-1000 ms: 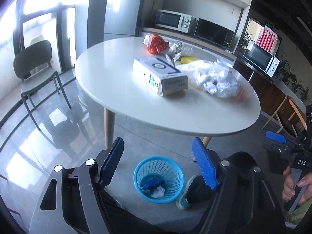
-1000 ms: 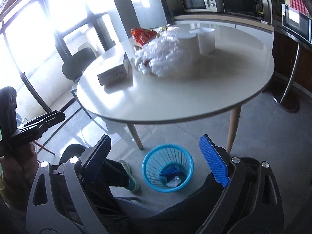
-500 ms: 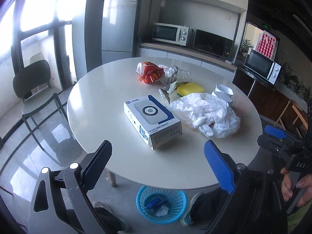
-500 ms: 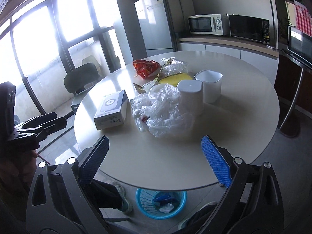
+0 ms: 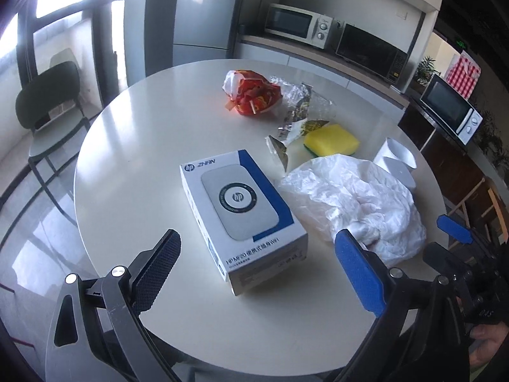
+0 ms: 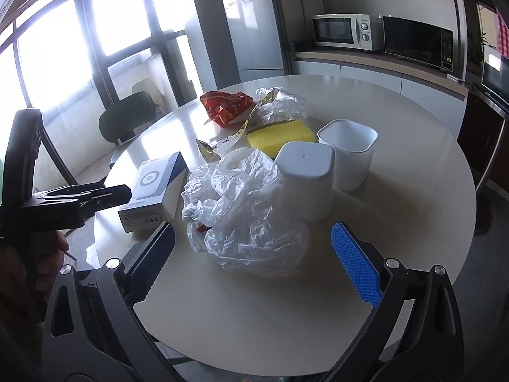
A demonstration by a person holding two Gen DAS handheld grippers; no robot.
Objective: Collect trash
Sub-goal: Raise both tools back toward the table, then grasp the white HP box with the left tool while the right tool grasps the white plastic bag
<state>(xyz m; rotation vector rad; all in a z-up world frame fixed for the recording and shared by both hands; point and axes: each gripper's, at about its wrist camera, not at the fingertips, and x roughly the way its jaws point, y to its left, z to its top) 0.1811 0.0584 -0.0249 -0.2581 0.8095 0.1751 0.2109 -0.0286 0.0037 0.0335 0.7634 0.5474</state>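
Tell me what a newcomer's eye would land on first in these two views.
The crumpled white plastic bag lies nearest the table's front edge, just ahead of the open right gripper. Left of it lies the white-and-blue box, ahead of the open left gripper. Further back, the red snack wrapper and the yellow sponge stand out on the pale round table.

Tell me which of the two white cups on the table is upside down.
The white cup touching the crumpled plastic bag is upside down, closed base on top; the other cup behind it stands upright, mouth open.
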